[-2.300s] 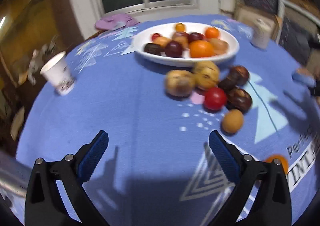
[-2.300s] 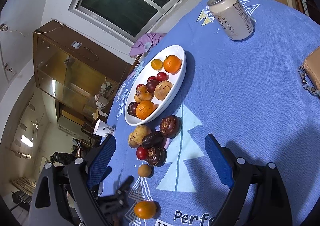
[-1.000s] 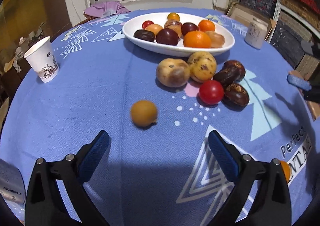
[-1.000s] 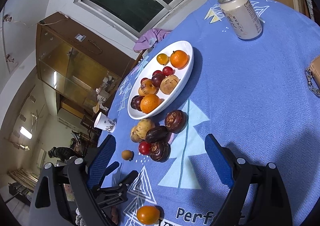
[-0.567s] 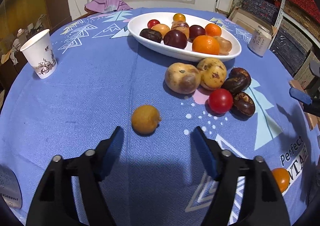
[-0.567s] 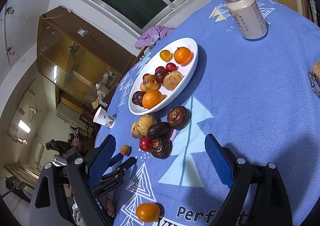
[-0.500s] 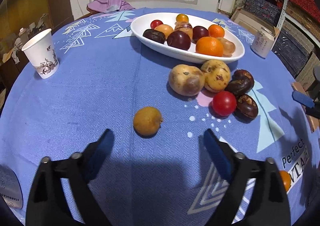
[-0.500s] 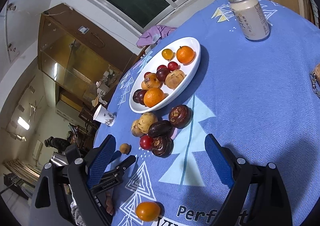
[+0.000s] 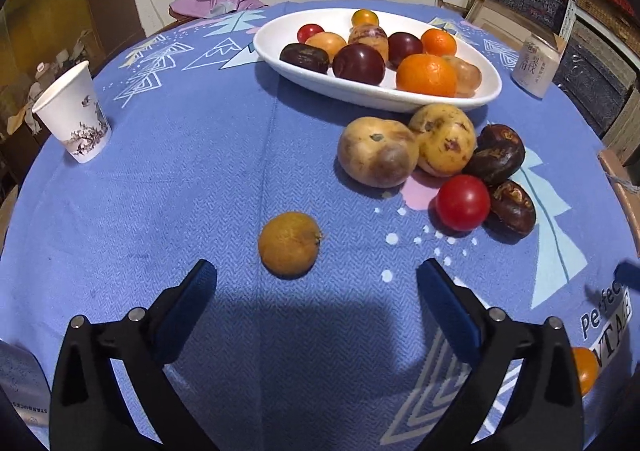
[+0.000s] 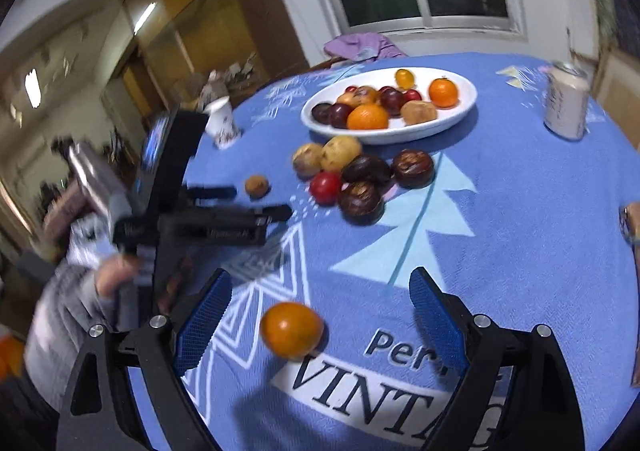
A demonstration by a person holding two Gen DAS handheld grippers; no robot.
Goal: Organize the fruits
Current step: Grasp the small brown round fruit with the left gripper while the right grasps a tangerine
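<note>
Both sets of fingers stand wide, left gripper [image 9: 316, 283] opening near small brown fruit [image 9: 289, 243], right gripper [image 10: 320, 303] near orange fruit [image 10: 291, 329]

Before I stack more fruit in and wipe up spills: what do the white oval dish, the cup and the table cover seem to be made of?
The white oval dish looks like glazed ceramic, possibly melamine: smooth, glossy, thick-rimmed. The cup looks like paper: matte white with a printed picture and a thin rolled rim. The table cover looks like woven cloth: a fine zigzag weave, matte blue, printed with pale trees.
</note>
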